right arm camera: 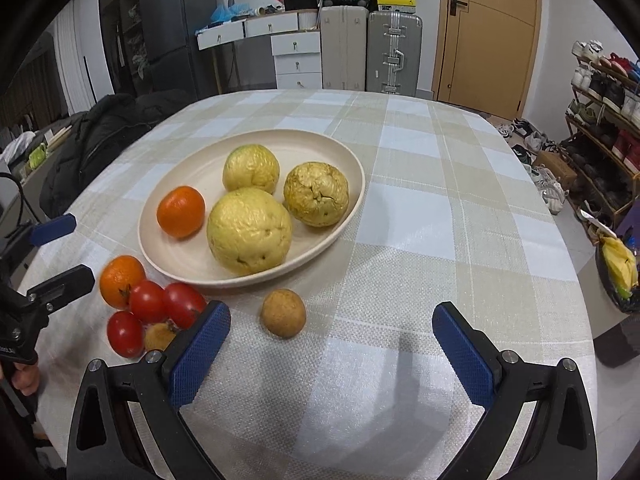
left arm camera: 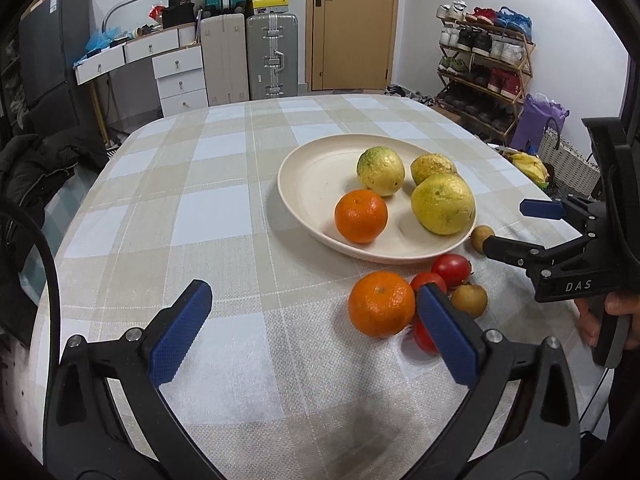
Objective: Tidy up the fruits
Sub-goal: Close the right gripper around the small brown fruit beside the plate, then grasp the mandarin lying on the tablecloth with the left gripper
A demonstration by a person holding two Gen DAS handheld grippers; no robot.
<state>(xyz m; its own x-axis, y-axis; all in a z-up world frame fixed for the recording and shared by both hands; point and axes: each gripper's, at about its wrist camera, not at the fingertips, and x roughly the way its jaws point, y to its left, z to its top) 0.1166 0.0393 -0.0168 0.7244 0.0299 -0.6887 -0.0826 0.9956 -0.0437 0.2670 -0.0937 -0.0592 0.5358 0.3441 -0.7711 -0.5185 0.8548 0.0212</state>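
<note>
Left hand-held gripper (left arm camera: 314,330) hovered over surface (left arm camera: 224,216), jaws spread wide, nothing between pads. Loose orange (left arm camera: 381,304) lay just beside its right finger, tomatoes (left arm camera: 451,269) behind. Right hand-held gripper (right arm camera: 331,346) also gaped wide, empty; small brown fruit (right arm camera: 283,313) sat just ahead between fingers. Plate (right arm camera: 188,264) beyond held orange, three yellow-green fruits.

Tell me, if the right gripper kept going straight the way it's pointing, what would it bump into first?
Probably bare tablecloth: the right gripper is open and tilted down at the table. The small brown fruit lies just left of that line; depth is hard to judge.
</note>
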